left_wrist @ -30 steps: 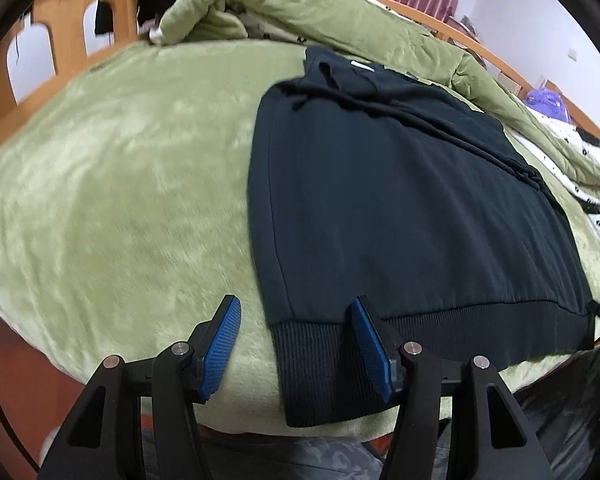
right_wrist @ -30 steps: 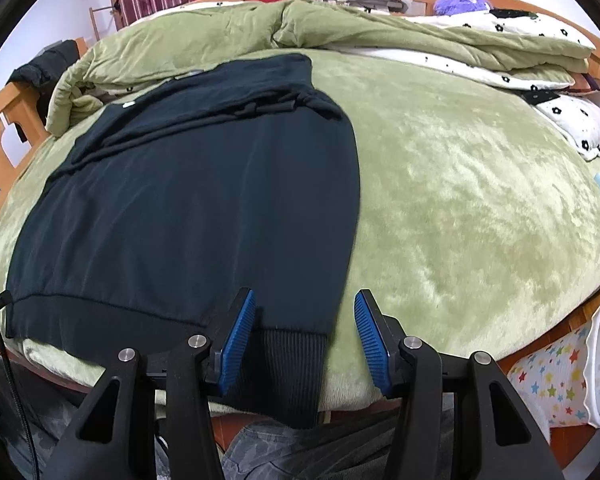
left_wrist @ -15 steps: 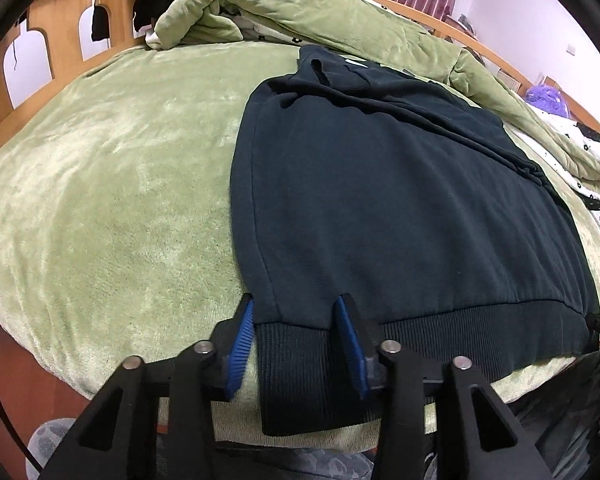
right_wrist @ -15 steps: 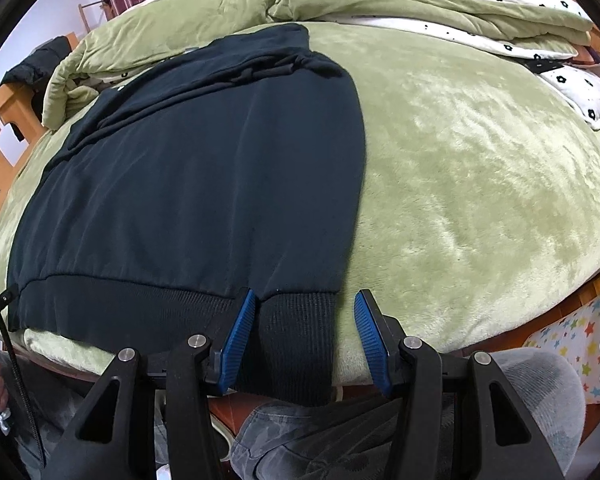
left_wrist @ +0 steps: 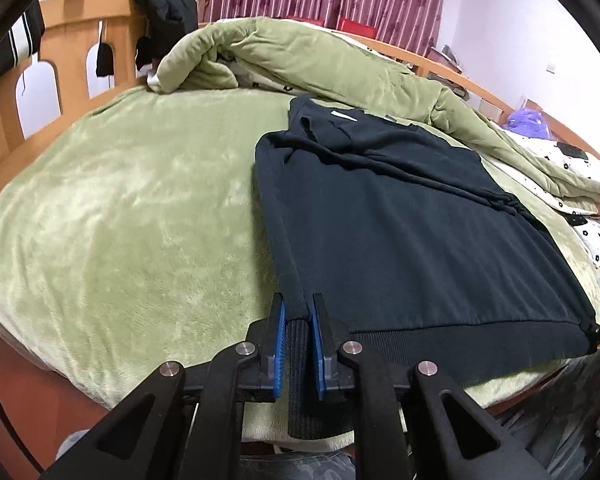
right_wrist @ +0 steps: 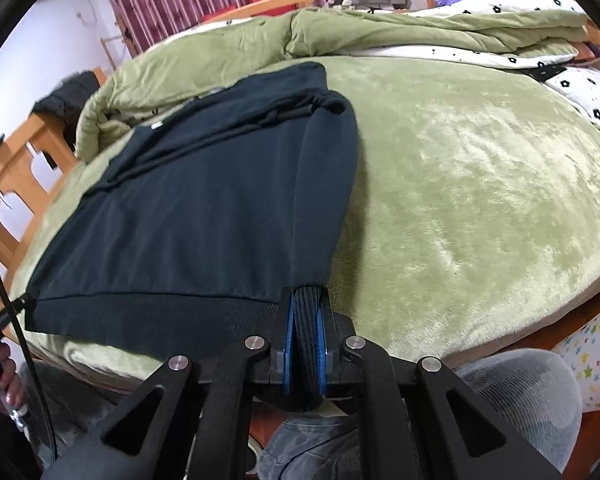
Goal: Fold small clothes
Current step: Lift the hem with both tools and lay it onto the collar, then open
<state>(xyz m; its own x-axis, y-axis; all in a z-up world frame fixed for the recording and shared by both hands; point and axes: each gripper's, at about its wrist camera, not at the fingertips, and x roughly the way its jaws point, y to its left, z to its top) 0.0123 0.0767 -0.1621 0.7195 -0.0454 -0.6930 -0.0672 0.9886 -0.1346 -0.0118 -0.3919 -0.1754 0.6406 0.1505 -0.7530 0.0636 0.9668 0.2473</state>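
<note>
A dark navy sweatshirt [left_wrist: 400, 240] lies flat on the green plush bed cover [left_wrist: 120, 220], its ribbed hem toward me at the bed's near edge. In the left wrist view my left gripper [left_wrist: 298, 308] is closing its jaws on the hem's left corner, and the ribbed cloth is pinched between the blue pads [left_wrist: 280, 332]. In the right wrist view the sweatshirt [right_wrist: 200, 220] spreads to the left, and my right gripper [right_wrist: 306, 294] is closing its jaws on the hem's right corner, the fabric bunched between its pads [right_wrist: 287, 340]. Both corners are lifted slightly.
A rolled green quilt [left_wrist: 300, 60] and a white flowered duvet [right_wrist: 520, 12] lie along the far side. A wooden bed rail [left_wrist: 80, 40] with dark clothes hung on it stands at left. A star-patterned bin [right_wrist: 592, 356] stands by the bed. A person's hand [right_wrist: 0, 376] and knees are below the edge.
Both grippers moved forward over the hem corners and closed from wide open to pinching the ribbed cloth. The corners have risen a little and the fabric near each has bunched.
</note>
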